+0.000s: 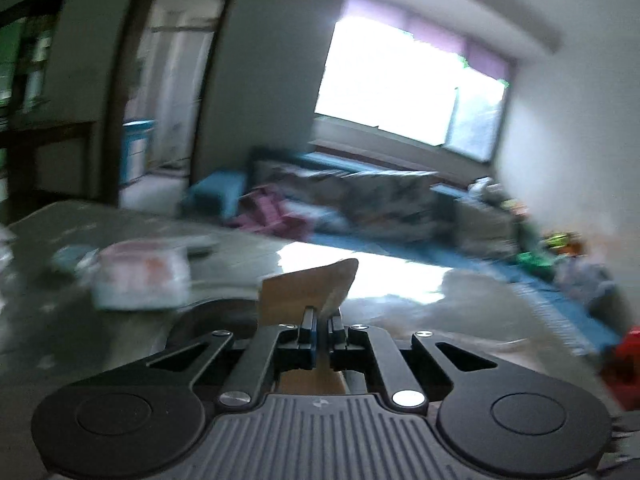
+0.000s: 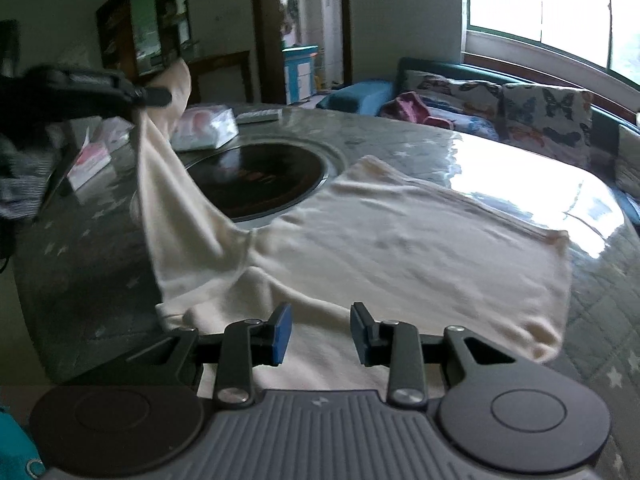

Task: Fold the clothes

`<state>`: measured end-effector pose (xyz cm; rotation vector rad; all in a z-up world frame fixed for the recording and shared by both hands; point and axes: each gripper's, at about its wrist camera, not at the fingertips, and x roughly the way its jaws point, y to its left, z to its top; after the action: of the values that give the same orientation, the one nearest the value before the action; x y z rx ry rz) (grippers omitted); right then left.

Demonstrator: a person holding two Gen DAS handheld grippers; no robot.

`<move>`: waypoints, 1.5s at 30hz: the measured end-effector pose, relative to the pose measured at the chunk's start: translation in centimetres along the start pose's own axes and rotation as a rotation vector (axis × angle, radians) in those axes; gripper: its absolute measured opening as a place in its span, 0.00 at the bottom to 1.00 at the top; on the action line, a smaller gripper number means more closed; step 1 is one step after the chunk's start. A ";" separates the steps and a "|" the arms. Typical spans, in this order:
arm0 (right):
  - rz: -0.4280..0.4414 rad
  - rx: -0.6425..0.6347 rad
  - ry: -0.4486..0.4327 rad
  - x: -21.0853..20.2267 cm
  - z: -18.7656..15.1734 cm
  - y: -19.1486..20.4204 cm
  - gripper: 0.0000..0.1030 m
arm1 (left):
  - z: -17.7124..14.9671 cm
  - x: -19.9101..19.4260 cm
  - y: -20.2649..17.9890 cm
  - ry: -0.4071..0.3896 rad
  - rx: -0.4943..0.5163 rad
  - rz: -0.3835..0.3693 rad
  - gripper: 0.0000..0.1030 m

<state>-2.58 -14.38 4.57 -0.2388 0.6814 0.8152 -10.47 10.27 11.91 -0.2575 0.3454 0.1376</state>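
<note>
On the grey star-print table (image 2: 100, 248) I note a round black inset plate (image 2: 256, 178) at twelve o'clock of my right gripper (image 2: 320, 334), tissue packs (image 2: 206, 128) beyond it. The cream shirt (image 2: 400, 248) lies flat across the table, partly over the plate's rim. My left gripper (image 2: 160, 96) is clamped on its sleeve, lifted at ten o'clock. The right jaws stand partly apart, empty, above the shirt's near edge.

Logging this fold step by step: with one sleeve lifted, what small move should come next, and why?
Probably carry the left tongs, shut on the sleeve of the cream cotton shirt, across over the flat body and lower them; the right tongs hang open above the near hem.
</note>
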 end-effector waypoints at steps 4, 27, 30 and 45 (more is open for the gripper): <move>-0.035 0.036 -0.026 -1.5 -0.5 -1.5 0.31 | -0.4 -0.6 -4.8 0.002 0.016 -0.142 0.05; -0.183 0.280 -0.061 -7.7 -5.1 -8.8 0.31 | -11.1 3.4 -14.8 0.366 0.226 -0.482 0.38; -0.158 0.318 -0.070 -7.7 -5.0 -9.3 0.31 | -10.7 3.1 -13.6 0.343 0.245 -0.453 0.38; -0.056 0.360 -0.007 -4.8 -4.2 -8.0 0.31 | -9.8 2.8 -4.9 0.323 0.253 -0.240 0.38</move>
<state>-1.00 -24.43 3.96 0.0702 0.7984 0.6265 -10.09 3.15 3.09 -0.0676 0.6437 -0.1864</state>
